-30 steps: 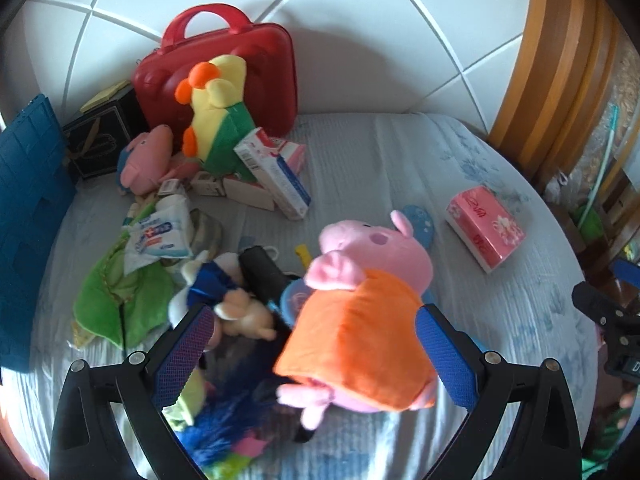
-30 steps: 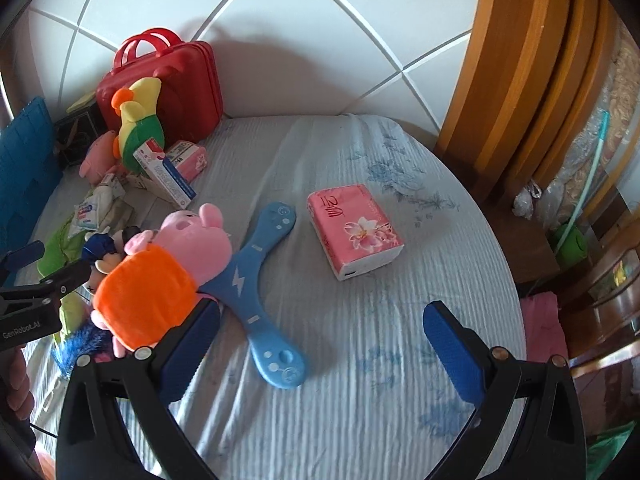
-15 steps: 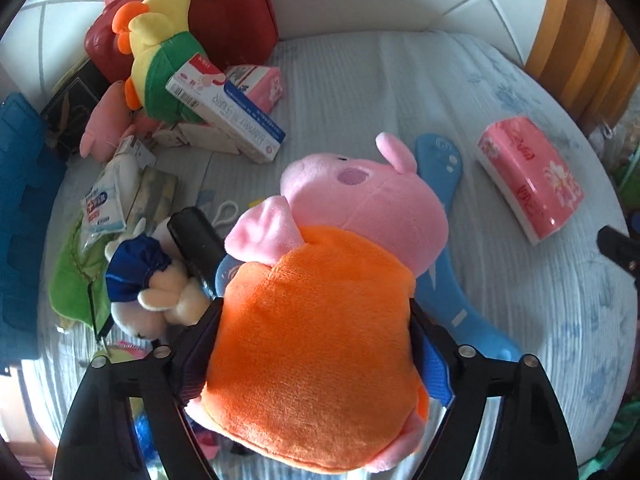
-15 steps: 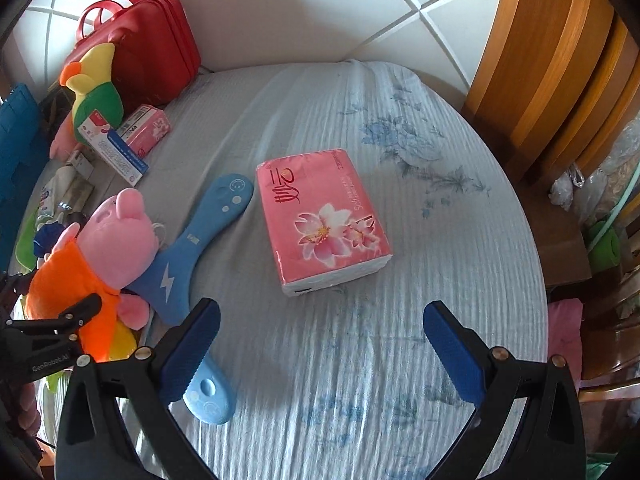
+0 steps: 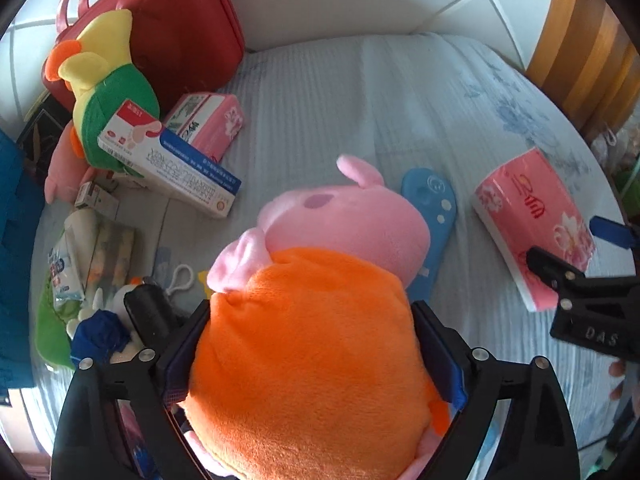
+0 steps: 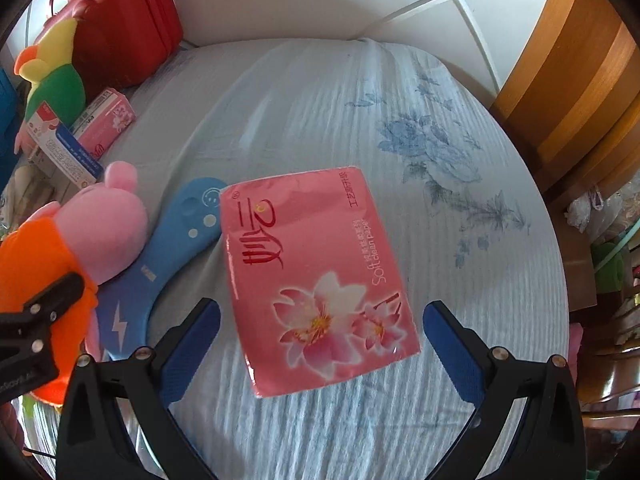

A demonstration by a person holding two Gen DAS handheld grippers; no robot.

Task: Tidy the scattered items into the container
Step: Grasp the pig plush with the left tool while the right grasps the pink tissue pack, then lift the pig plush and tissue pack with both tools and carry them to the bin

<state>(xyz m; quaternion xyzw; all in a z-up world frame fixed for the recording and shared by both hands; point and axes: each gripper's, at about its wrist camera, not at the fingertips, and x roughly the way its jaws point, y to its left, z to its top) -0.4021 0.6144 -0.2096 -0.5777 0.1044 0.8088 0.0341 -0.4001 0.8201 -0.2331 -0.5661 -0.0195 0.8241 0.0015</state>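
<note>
1. Left wrist view: our left gripper [image 5: 316,352] pinches the pig plush [image 5: 320,320] by its orange-clad body, pink head pointing forward above the light blue bedsheet [image 5: 360,100]. A blue-and-white carton [image 5: 168,160] leans on a parrot plush [image 5: 108,92].
2. Right wrist view: our right gripper [image 6: 320,344] hangs spread wide around the pink tissue pack [image 6: 316,272], reading "Soft clean paper", touching neither side; it lies beside a blue boomerang toy [image 6: 160,256].

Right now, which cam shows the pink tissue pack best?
Right wrist: the tissue pack fills the centre, whole top face and print readable, between the open right gripper. Left wrist shows it small, at the right edge, partly behind that gripper.
</note>
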